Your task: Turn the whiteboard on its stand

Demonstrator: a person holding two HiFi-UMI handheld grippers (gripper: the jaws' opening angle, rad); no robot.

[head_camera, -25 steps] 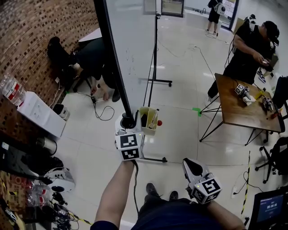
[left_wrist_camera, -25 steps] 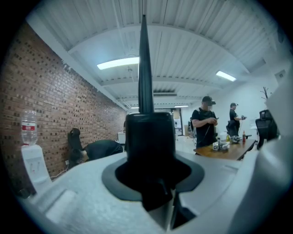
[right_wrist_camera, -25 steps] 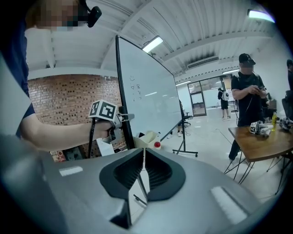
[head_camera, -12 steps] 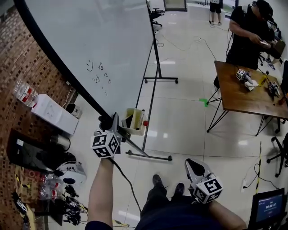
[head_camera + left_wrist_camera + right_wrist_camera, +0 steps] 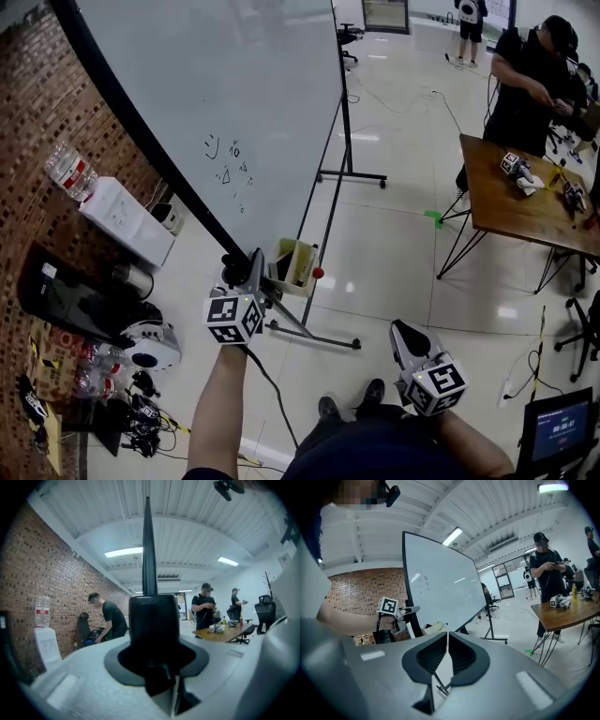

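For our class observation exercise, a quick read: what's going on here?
A person holds a gripper in each hand. The left gripper is shut on the black frame of the whiteboard, near its lower corner; the board stands angled on its stand. The right gripper, fingers together and empty, hangs near the person's body. Another person works at a wooden table.

L hand-held gripper (image 5: 249, 270) clamped on whiteboard (image 5: 216, 84) edge, R hand-held gripper (image 5: 407, 337) shut

whiteboard (image 5: 234, 94) swung round, face now showing; left tool (image 5: 243, 271) carried leftward
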